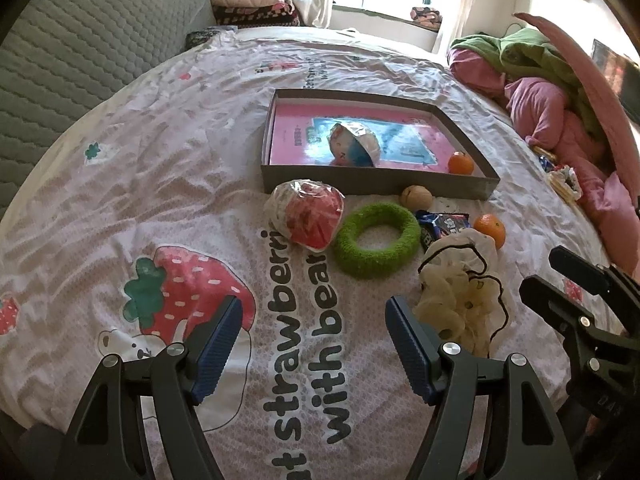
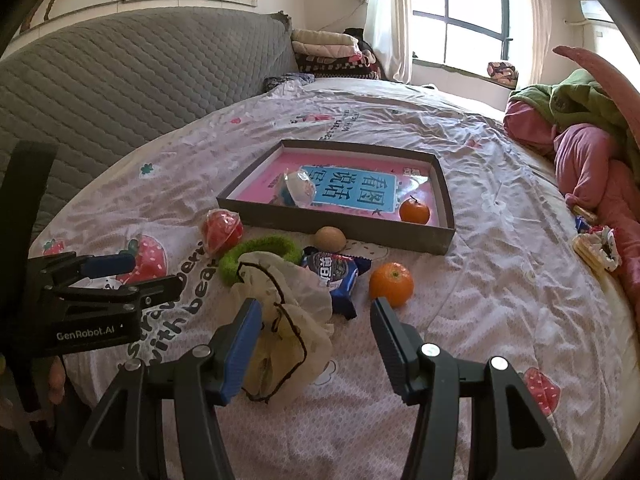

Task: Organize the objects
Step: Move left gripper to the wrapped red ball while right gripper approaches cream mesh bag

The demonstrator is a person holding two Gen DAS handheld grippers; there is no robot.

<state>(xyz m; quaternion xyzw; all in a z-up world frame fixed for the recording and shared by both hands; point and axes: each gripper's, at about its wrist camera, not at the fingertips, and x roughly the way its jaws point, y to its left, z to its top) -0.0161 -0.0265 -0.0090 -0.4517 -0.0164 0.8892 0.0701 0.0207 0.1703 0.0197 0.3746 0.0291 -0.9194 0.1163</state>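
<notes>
A shallow grey box [image 1: 384,187] [image 2: 344,226] lies on the bed with a pink book, a wrapped ball [image 1: 354,145] [image 2: 298,189] and an orange [image 1: 460,163] [image 2: 414,211] inside. In front of it lie a red wrapped ball [image 1: 308,216] [image 2: 222,230], a green ring [image 1: 376,240] [image 2: 260,254], a walnut [image 1: 416,197] [image 2: 330,239], a blue snack packet [image 1: 442,226] [image 2: 334,274], a second orange [image 1: 489,229] [image 2: 391,283] and a cream scrunchie [image 1: 460,292] [image 2: 286,316]. My left gripper [image 1: 314,316] is open and empty above the sheet. My right gripper [image 2: 316,320] is open beside the scrunchie.
A grey quilted headboard [image 2: 140,72] stands at the left. Pink and green bedding [image 1: 552,92] [image 2: 592,136] is piled at the right, with small items [image 2: 596,246] beside it. Folded blankets [image 1: 252,4] sit at the back by the window.
</notes>
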